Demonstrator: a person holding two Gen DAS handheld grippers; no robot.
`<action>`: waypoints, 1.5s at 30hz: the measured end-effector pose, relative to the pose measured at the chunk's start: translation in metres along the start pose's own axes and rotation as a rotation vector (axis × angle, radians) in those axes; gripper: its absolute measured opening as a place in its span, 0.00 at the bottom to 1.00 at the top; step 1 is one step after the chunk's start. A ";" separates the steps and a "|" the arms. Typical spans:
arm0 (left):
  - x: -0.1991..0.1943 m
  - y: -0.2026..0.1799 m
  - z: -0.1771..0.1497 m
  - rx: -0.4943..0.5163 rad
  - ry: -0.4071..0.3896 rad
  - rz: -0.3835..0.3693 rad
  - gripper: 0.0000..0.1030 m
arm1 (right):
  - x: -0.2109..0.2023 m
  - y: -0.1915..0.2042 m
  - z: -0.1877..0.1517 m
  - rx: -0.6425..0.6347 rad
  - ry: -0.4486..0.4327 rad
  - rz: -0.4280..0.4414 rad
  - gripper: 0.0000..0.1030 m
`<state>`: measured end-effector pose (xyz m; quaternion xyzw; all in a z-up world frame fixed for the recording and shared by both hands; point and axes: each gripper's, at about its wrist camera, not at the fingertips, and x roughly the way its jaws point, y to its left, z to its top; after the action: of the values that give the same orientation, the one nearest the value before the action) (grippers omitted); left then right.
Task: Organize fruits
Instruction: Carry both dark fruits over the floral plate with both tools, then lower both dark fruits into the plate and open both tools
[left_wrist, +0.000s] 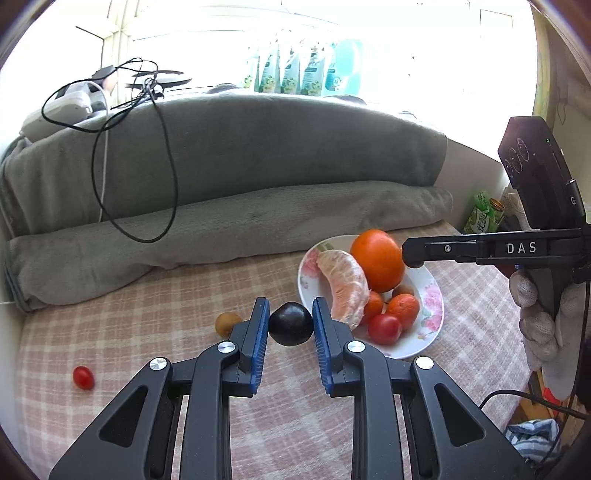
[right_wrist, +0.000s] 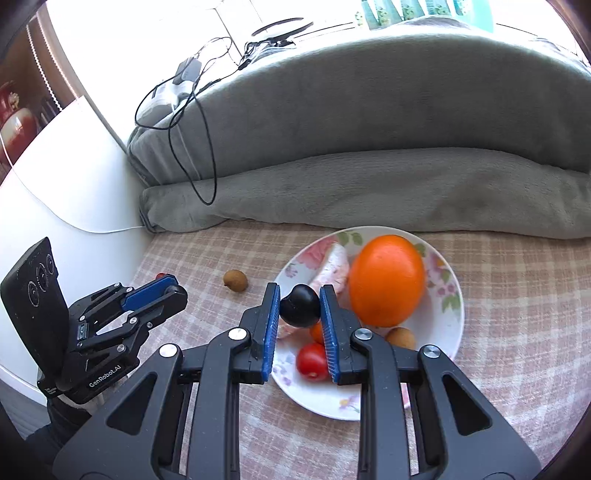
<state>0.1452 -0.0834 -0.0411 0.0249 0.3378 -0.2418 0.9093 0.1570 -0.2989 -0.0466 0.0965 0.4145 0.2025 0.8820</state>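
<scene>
Only the left wrist view shows the small red cherry tomato (left_wrist: 83, 377) on the checked bedcover (left_wrist: 166, 314); each claw, left claw (left_wrist: 290, 325) and right claw (right_wrist: 300, 306), grips a dark round plum (left_wrist: 290, 324) beside the flowered white plate (right_wrist: 452, 314).

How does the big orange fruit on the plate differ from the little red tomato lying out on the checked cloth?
The orange fruit is much larger than the red tomato. The orange fruit sits on the flowered plate among other fruit; the red tomato lies alone on the checked cloth, well off to the side. Both are smooth, rounded and whole.
</scene>
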 end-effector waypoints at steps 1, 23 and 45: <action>0.003 -0.004 0.001 0.003 0.000 -0.006 0.21 | -0.002 -0.005 -0.001 0.008 -0.002 -0.005 0.22; 0.048 -0.061 0.014 0.053 0.040 -0.096 0.21 | 0.003 -0.070 -0.017 0.124 0.028 -0.046 0.23; 0.053 -0.078 0.016 0.096 0.060 -0.104 0.35 | 0.001 -0.075 -0.016 0.145 0.016 -0.039 0.42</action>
<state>0.1542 -0.1785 -0.0526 0.0583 0.3538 -0.3038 0.8827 0.1660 -0.3663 -0.0826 0.1503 0.4368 0.1555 0.8732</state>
